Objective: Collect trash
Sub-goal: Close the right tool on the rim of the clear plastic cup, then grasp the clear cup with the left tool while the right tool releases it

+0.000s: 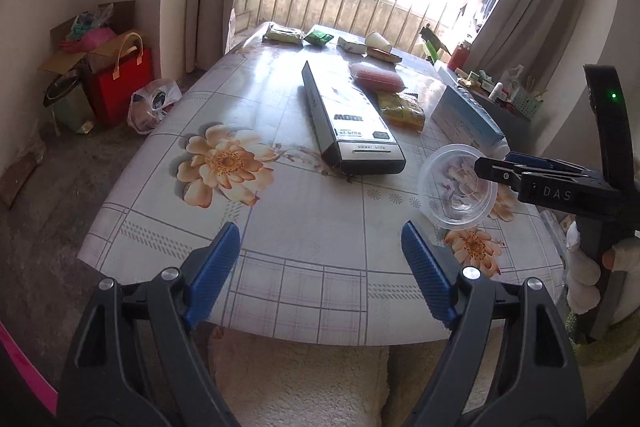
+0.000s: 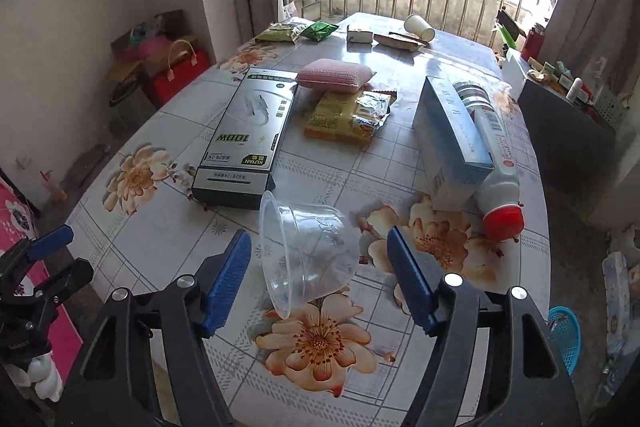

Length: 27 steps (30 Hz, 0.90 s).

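A clear plastic bowl (image 2: 308,251) lies on its side on the flowered table (image 2: 340,171) near the front edge. My right gripper (image 2: 319,233) is open and straddles it; both blue pads stand a little off its walls. In the left wrist view the same bowl (image 1: 456,187) shows at the right with the right gripper (image 1: 496,163) over it. My left gripper (image 1: 320,231) is open and empty above the table's near edge. Other litter: a black-and-silver box (image 2: 248,131), a yellow wrapper (image 2: 348,115), a paper cup (image 2: 418,26).
A blue carton (image 2: 452,131) and a white bottle with a red cap (image 2: 496,163) lie right of the bowl. A pink sponge (image 2: 334,75) and green packets (image 2: 318,30) sit farther back. On the floor at left stand a pedal bin (image 1: 68,99) and a red bag (image 1: 120,87).
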Each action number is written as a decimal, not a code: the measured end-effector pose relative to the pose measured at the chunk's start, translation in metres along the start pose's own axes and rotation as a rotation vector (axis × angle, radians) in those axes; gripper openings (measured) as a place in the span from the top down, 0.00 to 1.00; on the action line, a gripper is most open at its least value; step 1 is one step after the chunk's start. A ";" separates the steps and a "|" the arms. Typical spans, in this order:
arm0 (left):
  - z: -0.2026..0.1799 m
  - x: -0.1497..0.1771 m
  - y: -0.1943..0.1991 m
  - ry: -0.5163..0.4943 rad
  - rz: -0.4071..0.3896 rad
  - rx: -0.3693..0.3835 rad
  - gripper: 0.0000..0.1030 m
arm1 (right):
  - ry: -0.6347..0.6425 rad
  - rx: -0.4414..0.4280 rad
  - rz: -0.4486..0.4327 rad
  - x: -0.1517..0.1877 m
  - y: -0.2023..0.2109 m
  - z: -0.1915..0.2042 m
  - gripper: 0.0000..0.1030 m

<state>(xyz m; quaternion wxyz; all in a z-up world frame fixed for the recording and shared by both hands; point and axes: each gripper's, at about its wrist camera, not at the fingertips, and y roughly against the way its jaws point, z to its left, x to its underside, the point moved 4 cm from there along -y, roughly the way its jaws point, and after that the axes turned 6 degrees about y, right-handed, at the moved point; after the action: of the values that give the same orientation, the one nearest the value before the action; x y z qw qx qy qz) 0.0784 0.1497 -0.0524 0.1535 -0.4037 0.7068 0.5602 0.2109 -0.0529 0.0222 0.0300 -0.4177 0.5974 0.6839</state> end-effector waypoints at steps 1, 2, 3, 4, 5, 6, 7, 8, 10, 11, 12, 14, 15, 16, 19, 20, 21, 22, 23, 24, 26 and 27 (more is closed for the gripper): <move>0.002 0.000 -0.001 0.006 0.002 0.004 0.24 | 0.005 0.013 0.010 -0.001 -0.003 0.001 0.40; 0.005 0.000 -0.001 0.011 -0.002 0.006 0.24 | 0.005 0.022 0.019 -0.001 -0.005 0.002 0.43; 0.007 -0.001 -0.001 0.016 -0.009 0.006 0.24 | 0.001 0.032 0.027 -0.002 -0.009 0.000 0.47; 0.008 -0.003 -0.002 0.018 -0.013 0.002 0.24 | 0.001 0.045 0.034 -0.003 -0.012 0.000 0.50; 0.010 -0.004 -0.001 0.016 -0.019 0.001 0.24 | 0.001 0.054 0.038 -0.003 -0.012 0.000 0.53; 0.011 -0.004 -0.001 0.013 -0.025 0.002 0.24 | -0.001 0.058 0.044 -0.003 -0.015 -0.001 0.56; 0.012 -0.005 -0.001 0.010 -0.029 0.005 0.24 | -0.003 0.060 0.050 -0.004 -0.016 -0.001 0.60; 0.013 -0.005 -0.001 0.009 -0.030 0.007 0.24 | -0.004 0.066 0.054 -0.004 -0.017 -0.001 0.62; 0.016 -0.005 -0.001 0.013 -0.032 0.014 0.24 | -0.011 0.074 0.064 -0.003 -0.019 -0.002 0.72; 0.017 -0.006 -0.001 0.017 -0.030 0.017 0.24 | -0.018 0.075 0.070 -0.003 -0.020 -0.004 0.74; 0.018 -0.006 -0.001 0.021 -0.030 0.023 0.24 | -0.025 0.078 0.075 -0.002 -0.021 -0.005 0.78; 0.020 -0.006 0.000 0.027 -0.034 0.029 0.24 | -0.037 0.080 0.082 -0.002 -0.023 -0.008 0.85; 0.021 -0.007 0.001 0.030 -0.038 0.032 0.24 | -0.046 0.080 0.084 -0.002 -0.025 -0.010 0.89; 0.022 -0.007 0.002 0.032 -0.042 0.035 0.24 | -0.056 0.078 0.085 -0.002 -0.025 -0.012 0.92; 0.024 -0.008 0.004 0.036 -0.050 0.038 0.24 | -0.096 0.068 0.085 -0.001 -0.027 -0.019 0.94; 0.025 -0.008 0.004 0.037 -0.051 0.038 0.24 | -0.114 0.059 0.084 0.000 -0.028 -0.022 0.94; 0.025 -0.008 0.005 0.037 -0.051 0.039 0.24 | -0.135 0.043 0.081 0.000 -0.028 -0.025 0.94; 0.026 -0.008 0.005 0.039 -0.052 0.038 0.24 | -0.156 0.028 0.077 0.001 -0.028 -0.029 0.94; 0.026 -0.008 0.005 0.040 -0.052 0.040 0.24 | -0.177 0.014 0.075 0.001 -0.027 -0.032 0.94; 0.026 -0.008 0.005 0.041 -0.054 0.040 0.24 | -0.200 -0.004 0.072 0.002 -0.027 -0.035 0.94; 0.026 -0.008 0.007 0.039 -0.058 0.040 0.24 | -0.246 -0.052 0.065 0.004 -0.025 -0.040 0.94; 0.026 -0.008 0.008 0.038 -0.061 0.040 0.24 | -0.266 -0.074 0.064 0.005 -0.025 -0.042 0.94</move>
<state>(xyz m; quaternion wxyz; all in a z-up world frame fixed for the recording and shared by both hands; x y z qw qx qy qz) 0.0713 0.1769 -0.0507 0.1650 -0.4326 0.7080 0.5333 0.2433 -0.0837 0.0022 0.0717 -0.3048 0.5753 0.7556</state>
